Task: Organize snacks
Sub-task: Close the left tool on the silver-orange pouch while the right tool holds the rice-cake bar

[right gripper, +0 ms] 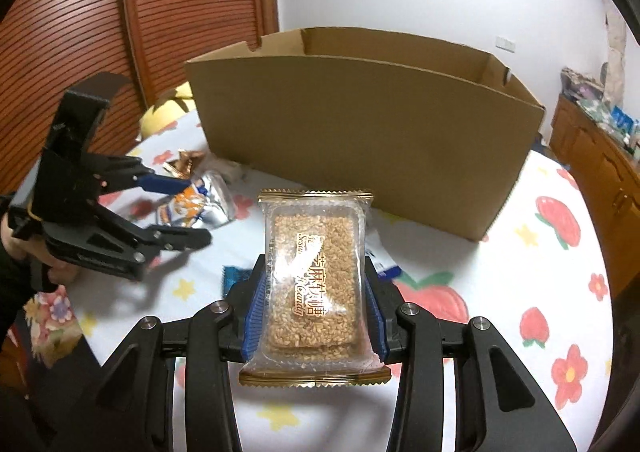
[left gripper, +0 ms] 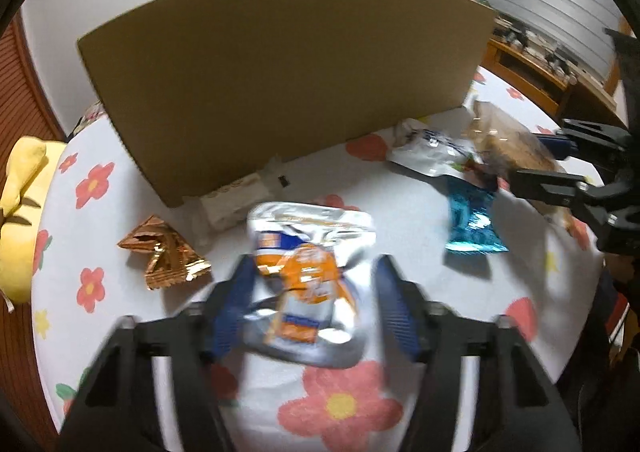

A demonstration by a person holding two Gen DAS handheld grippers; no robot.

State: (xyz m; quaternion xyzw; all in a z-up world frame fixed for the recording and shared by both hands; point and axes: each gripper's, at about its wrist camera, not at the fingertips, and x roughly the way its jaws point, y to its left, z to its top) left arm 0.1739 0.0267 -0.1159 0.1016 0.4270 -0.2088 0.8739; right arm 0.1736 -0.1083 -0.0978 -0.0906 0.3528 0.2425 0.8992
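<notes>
In the left wrist view, a copper wrapper lies on the flowered tabletop at nine o'clock. At the centre, the left gripper has its fingers spread either side of a silver-and-orange pouch; whether they are touching it yet cannot be told through the blur. The cardboard box stands at twelve o'clock, its inside hidden from both cameras, so what is already packed cannot be told. At two o'clock a white packet and a blue packet lie loose. At three o'clock the right gripper appears, carrying a sesame bar. In the right wrist view, the sesame bar is pinched by its long edges between the fingers of the right gripper, held above the tabletop with the box at twelve o'clock. Judging by this, sorting is partway: one snack is in hand, apparently bound for the box, one is about to be grasped, and at least three wait.
</notes>
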